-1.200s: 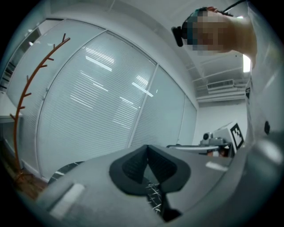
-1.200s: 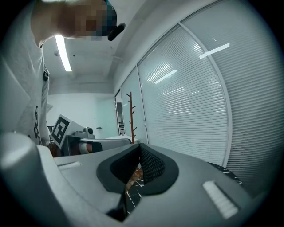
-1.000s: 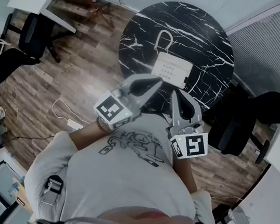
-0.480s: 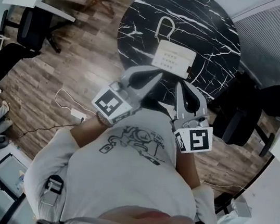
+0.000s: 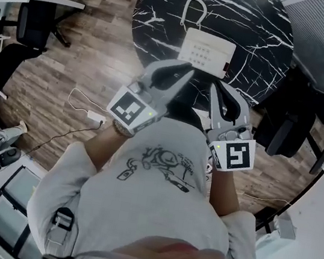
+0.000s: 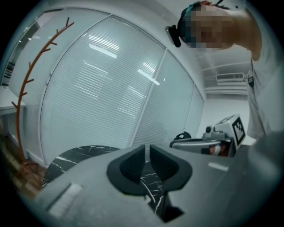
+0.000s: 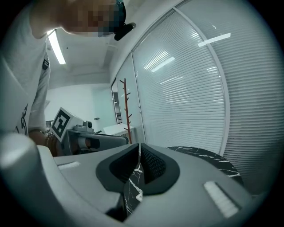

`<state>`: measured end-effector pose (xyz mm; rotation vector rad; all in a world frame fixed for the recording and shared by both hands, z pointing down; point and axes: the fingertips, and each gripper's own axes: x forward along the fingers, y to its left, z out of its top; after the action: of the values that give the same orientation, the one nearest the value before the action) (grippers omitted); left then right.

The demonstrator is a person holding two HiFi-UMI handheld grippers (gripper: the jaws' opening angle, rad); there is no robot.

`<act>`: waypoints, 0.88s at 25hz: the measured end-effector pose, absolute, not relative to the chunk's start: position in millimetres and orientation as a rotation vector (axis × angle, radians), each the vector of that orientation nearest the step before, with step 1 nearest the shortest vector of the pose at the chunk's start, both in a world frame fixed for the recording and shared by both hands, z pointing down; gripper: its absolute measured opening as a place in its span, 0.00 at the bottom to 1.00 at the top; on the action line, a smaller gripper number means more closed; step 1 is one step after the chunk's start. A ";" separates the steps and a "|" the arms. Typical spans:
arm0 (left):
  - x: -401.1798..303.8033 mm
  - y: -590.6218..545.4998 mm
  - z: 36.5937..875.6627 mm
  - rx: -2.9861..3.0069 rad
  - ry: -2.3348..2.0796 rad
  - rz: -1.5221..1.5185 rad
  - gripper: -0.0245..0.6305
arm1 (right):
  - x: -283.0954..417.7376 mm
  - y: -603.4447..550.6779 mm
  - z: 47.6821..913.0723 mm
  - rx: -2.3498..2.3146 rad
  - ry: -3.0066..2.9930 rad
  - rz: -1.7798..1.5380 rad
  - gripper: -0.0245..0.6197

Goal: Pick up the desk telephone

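The left gripper (image 5: 188, 71) is just beginning to part its jaws, so far only a thin slit with nothing in it. The right gripper (image 5: 215, 85) has its jaws pressed together and empty. Both sit side by side at the middle of the head view, aimed up-frame at the desk telephone (image 5: 206, 52), seemingly so that one tool can take each side of its near edge. The telephone lies flat on the round black marble table (image 5: 159, 9) at top centre, with a white loop (image 5: 195, 9), perhaps its cord, just beyond it; no container is in view.
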<state>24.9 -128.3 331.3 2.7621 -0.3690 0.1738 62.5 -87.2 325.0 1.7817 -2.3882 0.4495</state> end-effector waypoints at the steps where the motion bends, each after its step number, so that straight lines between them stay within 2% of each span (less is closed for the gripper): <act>1: 27.2 -131.1 340.6 2.754 -0.369 0.185 0.09 | 65.6 -89.1 332.9 1.778 -2.385 0.465 0.07; 18: 51.6 -162.7 504.8 2.614 -0.386 0.359 0.22 | 111.6 -114.0 483.5 1.757 -2.258 0.636 0.19; 22: 52.1 -165.9 543.4 2.582 -0.394 0.399 0.26 | 116.8 -114.5 518.8 1.759 -2.215 0.659 0.26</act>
<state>52.1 -165.9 543.4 2.5823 -0.3945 0.3993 116.8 -114.5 518.8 1.7594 -2.2150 0.6590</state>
